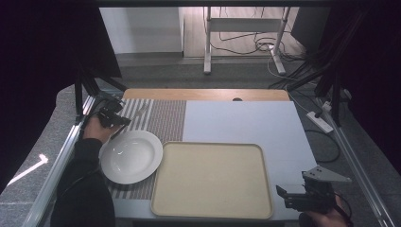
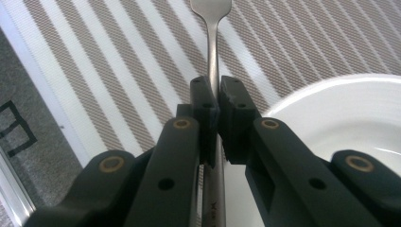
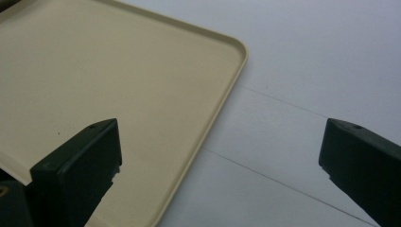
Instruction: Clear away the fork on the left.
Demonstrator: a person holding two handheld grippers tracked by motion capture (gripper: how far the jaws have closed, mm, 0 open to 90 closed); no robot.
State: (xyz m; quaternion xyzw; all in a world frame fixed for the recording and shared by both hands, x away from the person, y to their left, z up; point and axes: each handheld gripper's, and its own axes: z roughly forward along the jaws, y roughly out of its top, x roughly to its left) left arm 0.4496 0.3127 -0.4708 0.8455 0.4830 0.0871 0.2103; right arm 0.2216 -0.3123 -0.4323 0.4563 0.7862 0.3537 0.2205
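The left tongs (image 2: 213, 101) are clamped on the handle of the fork (image 2: 211, 56), which lies on the striped placemat (image 2: 118, 71) just beside the rim of the white plate (image 2: 340, 109). The fork's long axis runs straight ahead along the jaw line, its head pointing away from the tongs. The right tongs (image 3: 220, 161) stand spread wide and hold nothing, over the near corner of the beige tray (image 3: 108, 85), well apart from the plate. The left hand (image 1: 97, 130) is nearer.
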